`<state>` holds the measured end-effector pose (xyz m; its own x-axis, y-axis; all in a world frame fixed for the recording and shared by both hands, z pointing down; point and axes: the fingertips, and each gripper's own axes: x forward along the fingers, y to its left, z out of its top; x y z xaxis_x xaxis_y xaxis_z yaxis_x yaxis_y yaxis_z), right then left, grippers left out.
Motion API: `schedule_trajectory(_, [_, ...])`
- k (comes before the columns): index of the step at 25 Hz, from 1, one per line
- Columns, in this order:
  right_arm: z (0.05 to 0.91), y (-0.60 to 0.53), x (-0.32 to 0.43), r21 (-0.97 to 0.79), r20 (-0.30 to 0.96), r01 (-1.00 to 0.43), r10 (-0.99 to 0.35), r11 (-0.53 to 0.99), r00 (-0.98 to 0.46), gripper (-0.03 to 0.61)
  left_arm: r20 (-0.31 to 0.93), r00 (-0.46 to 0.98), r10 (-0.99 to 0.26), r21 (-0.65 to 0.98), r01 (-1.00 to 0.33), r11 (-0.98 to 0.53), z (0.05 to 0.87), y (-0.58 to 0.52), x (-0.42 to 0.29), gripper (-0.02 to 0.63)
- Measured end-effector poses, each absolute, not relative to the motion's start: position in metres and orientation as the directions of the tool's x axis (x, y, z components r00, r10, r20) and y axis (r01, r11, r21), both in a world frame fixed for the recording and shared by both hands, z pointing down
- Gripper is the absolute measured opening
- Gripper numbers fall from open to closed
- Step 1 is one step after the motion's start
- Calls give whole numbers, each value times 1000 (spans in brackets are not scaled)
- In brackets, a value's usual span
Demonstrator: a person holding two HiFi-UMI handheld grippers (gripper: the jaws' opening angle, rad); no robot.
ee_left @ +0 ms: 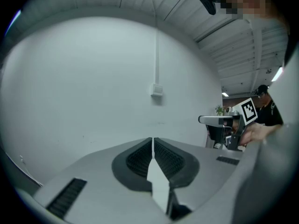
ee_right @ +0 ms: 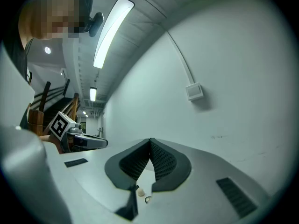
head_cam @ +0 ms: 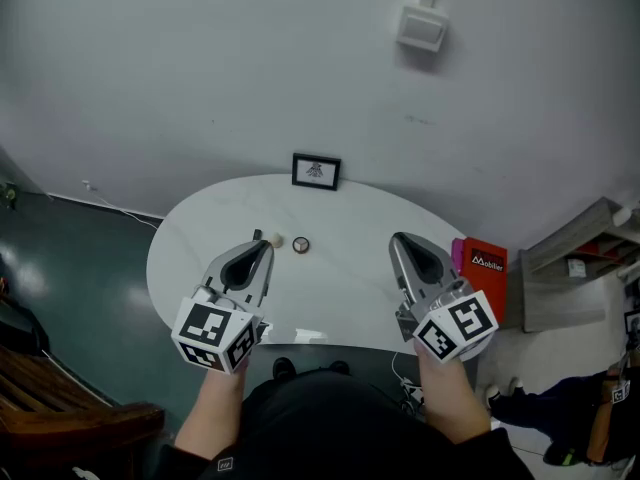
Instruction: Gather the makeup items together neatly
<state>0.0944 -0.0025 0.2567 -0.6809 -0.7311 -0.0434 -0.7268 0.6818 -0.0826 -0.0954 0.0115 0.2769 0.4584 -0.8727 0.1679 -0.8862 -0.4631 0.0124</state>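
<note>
On the white oval table lie two small makeup items: a round compact with a dark ring and a beige ball-shaped piece. Both also show small in the right gripper view, the beige piece and the ringed compact below the jaws. My left gripper hovers just left of them, jaws shut with nothing between them. My right gripper is held over the table's right part, apart from the items, also shut and holding nothing.
A small framed picture stands at the table's far edge against the wall. A red box sits beside the table on the right. A white wall box hangs above. Shelving stands further right, and a wooden bench at the lower left.
</note>
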Motion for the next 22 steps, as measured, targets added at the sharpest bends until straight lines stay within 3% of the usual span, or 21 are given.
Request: schedule_trajectory(22, [255, -6, 69, -58, -37, -732, -734, 679, -678, 34, 153, 456, -877, 19, -888, -459, 269, 5, -122, 25])
